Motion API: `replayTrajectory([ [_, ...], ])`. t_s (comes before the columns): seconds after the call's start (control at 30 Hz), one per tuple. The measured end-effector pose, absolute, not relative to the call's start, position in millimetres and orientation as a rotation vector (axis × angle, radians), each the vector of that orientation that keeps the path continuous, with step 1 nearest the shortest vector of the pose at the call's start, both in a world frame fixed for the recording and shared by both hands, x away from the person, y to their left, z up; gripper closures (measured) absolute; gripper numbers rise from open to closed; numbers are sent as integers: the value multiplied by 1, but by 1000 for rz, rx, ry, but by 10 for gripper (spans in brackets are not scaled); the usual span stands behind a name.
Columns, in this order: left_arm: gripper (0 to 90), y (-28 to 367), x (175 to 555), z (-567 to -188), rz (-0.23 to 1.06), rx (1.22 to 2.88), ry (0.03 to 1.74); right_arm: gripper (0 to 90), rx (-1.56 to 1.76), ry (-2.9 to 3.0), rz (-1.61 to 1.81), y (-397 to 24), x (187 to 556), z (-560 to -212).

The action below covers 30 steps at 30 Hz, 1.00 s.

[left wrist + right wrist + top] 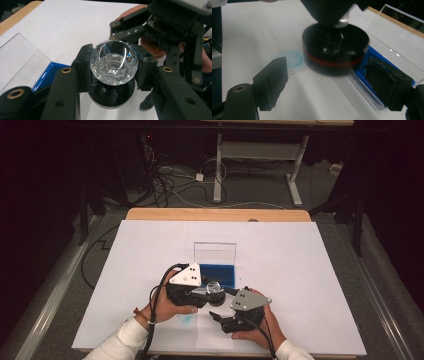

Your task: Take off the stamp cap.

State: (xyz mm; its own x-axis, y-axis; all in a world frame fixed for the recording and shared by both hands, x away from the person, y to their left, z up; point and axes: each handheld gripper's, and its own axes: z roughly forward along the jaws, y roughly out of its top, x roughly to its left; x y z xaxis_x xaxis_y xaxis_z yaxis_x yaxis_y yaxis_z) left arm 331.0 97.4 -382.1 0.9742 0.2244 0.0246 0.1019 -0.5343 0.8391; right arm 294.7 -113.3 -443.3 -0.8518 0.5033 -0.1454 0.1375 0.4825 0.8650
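Note:
A faceted clear glass ball (113,62) sits on a round black base (111,96) with a red band (332,63). My left gripper (113,68) is shut on the ball, one pad on each side of it, and holds it above the white sheet near the middle of the table (213,287). My right gripper (329,83) stands open just below the black base (334,47), with nothing between its pads. From above, the right gripper (217,316) lies to the right of and nearer than the left gripper (210,292). Beyond the ball the right gripper (113,31) faces the left one.
A blue box (216,274) with an upright clear lid (215,252) stands just behind the grippers. A faint blue ring mark (290,58) shows on the white sheet (300,270). The sheet covers a wooden table (215,214); cables and table legs lie on the floor beyond.

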Motion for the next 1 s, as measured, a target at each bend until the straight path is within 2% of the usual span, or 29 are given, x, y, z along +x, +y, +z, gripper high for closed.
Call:
replayTrajectory([
  [0.47,542,99,330,-380,125,2105,219,344,545,2280,1400,-112,295,-436],
  [0.67,543,100,329,-378,121,2079,225,320,553,2291,1388,-112,296,-439],
  [0.83,542,99,328,-377,130,2086,215,373,546,2277,1385,-112,295,-439],
  [1.0,543,101,328,-374,128,2075,212,378,540,2254,1402,-114,294,-437],
])
